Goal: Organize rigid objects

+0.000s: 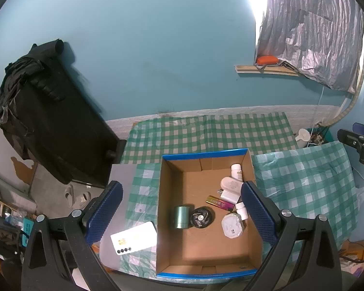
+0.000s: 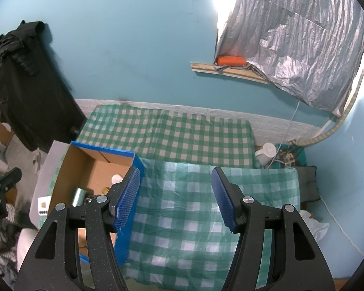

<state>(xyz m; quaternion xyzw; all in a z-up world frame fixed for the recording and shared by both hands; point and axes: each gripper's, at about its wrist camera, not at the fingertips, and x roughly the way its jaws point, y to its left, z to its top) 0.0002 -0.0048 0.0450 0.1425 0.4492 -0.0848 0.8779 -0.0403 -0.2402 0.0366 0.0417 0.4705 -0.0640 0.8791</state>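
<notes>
While the left gripper (image 1: pixel 182 206) hangs spread wide and empty over the blue-rimmed cardboard box (image 1: pixel 172 218), the left wrist view shows 1 rigid item not yet inside: a white phone (image 1: pixel 134 238) lying flat on the checked cloth, just outside the box's left wall. It sits down and left of the claw, beside the left finger pad (image 1: pixel 104 211), long axis slanting up to the right. A green tin (image 1: pixel 181 217), a small fan (image 1: pixel 202 217) and bottles already lie in the box.

From the right wrist view, the right gripper (image 2: pixel 176 200) is likewise spread and empty over the checked cloth (image 2: pixel 194 218), right of the box (image 2: pixel 60 181); the phone (image 2: pixel 43 206) lies beyond the box, so I judge the left hand nearer.
</notes>
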